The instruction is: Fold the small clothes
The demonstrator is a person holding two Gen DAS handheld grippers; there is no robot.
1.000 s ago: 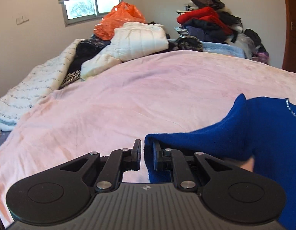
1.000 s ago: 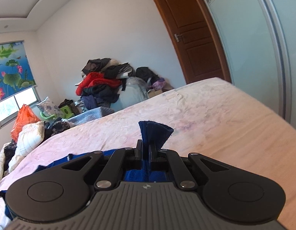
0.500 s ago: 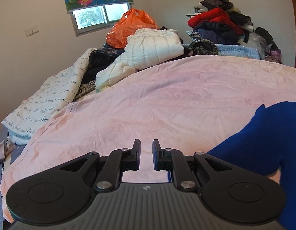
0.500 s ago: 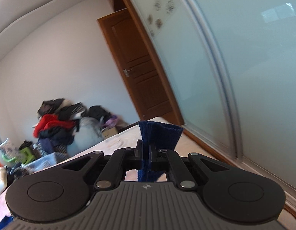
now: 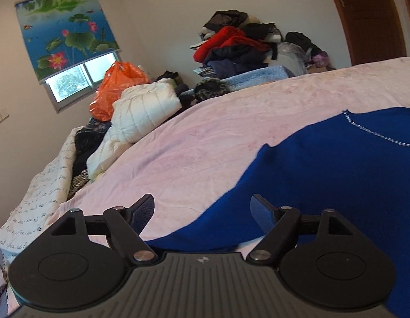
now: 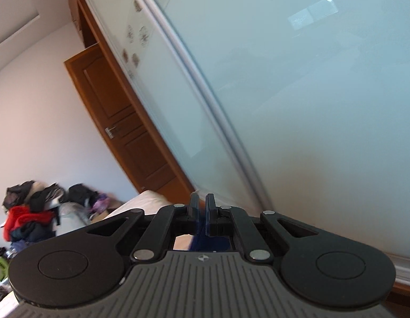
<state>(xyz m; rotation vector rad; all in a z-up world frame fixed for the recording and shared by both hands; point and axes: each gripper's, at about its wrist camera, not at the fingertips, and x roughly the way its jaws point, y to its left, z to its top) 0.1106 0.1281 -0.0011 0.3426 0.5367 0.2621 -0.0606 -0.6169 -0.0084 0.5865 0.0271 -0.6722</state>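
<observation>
Nearest, left gripper (image 5: 202,209) jaws just sprung apart, nothing pinched, blue garment (image 5: 324,175) spread flat on the pink bed (image 5: 205,137), running lower centre to right edge. Farther right, right gripper (image 6: 202,212) clamped on the garment's blue edge.

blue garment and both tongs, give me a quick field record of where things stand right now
garment: blue garment spread on the pink bedcover, silver trim visible near its far edge
left tongs: left tongs open, jaws have just been opening, nothing pinched; the cloth lies under and beyond them
right tongs: right tongs shut on a fold of blue cloth, pointing toward the frosted wardrobe door
background: white padded jacket, orange bag, heap of clothes by the far wall
</observation>
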